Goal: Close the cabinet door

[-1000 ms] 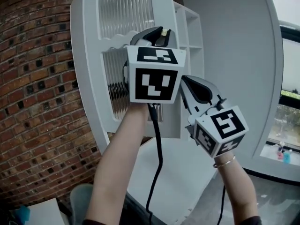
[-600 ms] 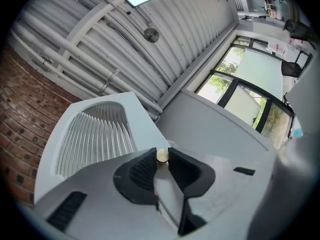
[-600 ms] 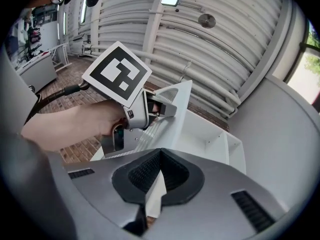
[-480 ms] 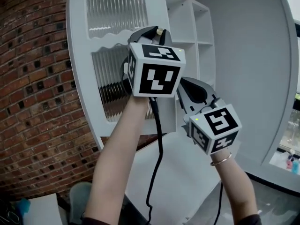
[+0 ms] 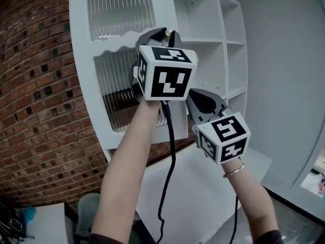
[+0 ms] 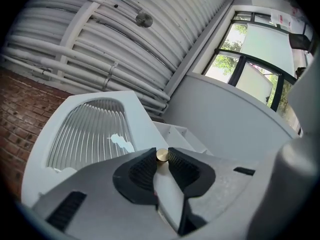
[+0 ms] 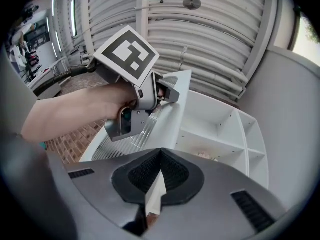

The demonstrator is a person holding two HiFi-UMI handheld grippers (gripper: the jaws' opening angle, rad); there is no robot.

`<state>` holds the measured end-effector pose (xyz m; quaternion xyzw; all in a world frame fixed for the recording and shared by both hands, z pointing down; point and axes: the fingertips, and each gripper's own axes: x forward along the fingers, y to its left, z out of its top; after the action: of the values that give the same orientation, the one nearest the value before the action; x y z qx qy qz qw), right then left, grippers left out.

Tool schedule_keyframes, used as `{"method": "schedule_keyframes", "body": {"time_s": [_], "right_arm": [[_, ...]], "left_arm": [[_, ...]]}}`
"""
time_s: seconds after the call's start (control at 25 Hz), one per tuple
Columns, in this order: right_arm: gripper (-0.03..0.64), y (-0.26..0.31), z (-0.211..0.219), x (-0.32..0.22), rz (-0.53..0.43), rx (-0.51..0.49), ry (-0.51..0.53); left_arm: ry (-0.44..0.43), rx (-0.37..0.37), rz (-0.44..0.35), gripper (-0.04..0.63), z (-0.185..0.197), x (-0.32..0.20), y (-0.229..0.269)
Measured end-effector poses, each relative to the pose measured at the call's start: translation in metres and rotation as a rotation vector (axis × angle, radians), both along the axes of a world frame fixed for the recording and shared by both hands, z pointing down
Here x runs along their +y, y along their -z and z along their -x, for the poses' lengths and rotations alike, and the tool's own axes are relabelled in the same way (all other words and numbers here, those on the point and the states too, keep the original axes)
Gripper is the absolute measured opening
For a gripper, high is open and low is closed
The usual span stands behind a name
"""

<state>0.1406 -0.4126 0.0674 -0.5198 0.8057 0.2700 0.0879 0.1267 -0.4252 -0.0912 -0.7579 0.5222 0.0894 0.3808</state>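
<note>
While the cabinet door [image 5: 81, 60] stands open, angled out in front of the cabinet's left part w/ the bare shelves [image 5: 213, 50] showing to its right, the left tool [image 5: 166, 34] pinches the small brass knob [image 6: 162, 155] near the door's right edge, one ribbed pad on each side. The right tool [image 7: 160, 151] sits lower and just right of the left one. Its pads are pressed together w/ nothing between them, and the tips point at the door's right edge. Can't tell if they touch it.

Handling, as a judgement:
- The door is a stiff white panel w/ two ribbed glass panes [image 5: 117, 9]. It prob. swings freely on its hinges (not visible) and looks fairly light.
- The glass is the fragile part, so no pressing or knocking there.
- The knob is tiny, round, smooth metal. The grip is good for steering, but it could slip out if yanked sideways.
- The best hold is the knob as now. If extra push is needed, put it on the solid frame near that same edge, where leverage is greatest.
- The task looks mid-way: the door is not yet flush w/ the cabinet front. The last bit prob. wants a slow approach so the panel doesn't slam and rattle the panes.
</note>
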Motion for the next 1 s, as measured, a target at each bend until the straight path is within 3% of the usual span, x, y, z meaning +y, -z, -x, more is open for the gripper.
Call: {"method": "schedule_keyframes", "body": {"time_s": [0.6,1.0], "right_arm": [[0.0,-0.019,-0.003,-0.06,0.056,0.003,0.085],[0.0,-0.035,-0.005,-0.084,0.085,0.022,0.122]], "left_arm": [[0.035,0.066,0.048,0.087,0.003,-0.058,0.002],[0.102,0.085,0.052,0.091,0.01,-0.09,0.001]]}}
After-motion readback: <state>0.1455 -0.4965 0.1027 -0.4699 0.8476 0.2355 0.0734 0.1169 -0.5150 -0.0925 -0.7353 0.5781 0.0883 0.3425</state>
